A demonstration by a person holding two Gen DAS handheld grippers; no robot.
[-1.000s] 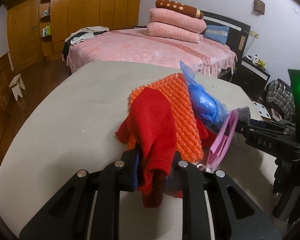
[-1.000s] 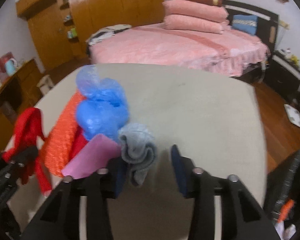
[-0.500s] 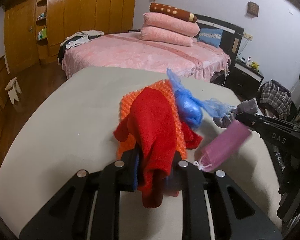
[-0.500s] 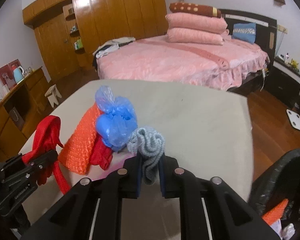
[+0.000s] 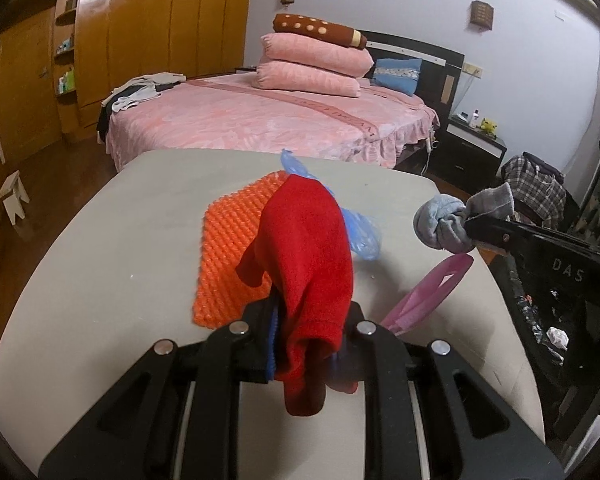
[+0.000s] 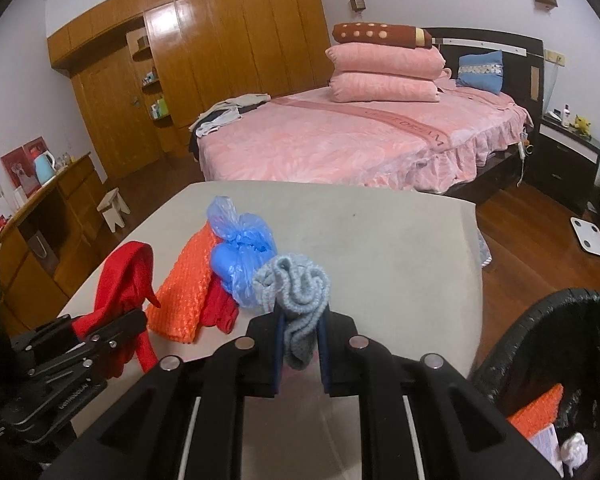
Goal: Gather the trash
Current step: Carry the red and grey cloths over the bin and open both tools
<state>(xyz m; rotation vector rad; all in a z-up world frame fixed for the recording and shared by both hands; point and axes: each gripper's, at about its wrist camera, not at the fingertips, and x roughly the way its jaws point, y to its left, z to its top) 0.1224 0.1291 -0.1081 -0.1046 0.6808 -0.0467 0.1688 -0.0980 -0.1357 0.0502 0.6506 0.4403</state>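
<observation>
Two grippers each carry one item of trash above a beige padded surface. Left gripper: jaws closed on a red fleece cloth, pinched at its lower folds so that the rest bunches up ahead of the fingers and a tail hangs below, clear of the surface. Right gripper: jaws closed on a rolled grey knitted sock, raised off the surface at its near right side; seen from the left wrist camera, it is held at the fingertips beyond the surface's right edge. Both holds are judged to be carrying grasps, keeping the soft items bundled for a drop into the black-lined trash bin standing low at the right, which already holds orange and white scraps. Remaining on the surface: an orange knobbly woven mat, a knotted blue plastic bag just beside it, another red piece under the mat's edge, and a pink flat plastic pouch near the right edge. Beyond: a pink-covered bed and a wooden wardrobe, both well apart. Nothing visibly stands between the sock and the bin; the left gripper would have to cross the pouch.
</observation>
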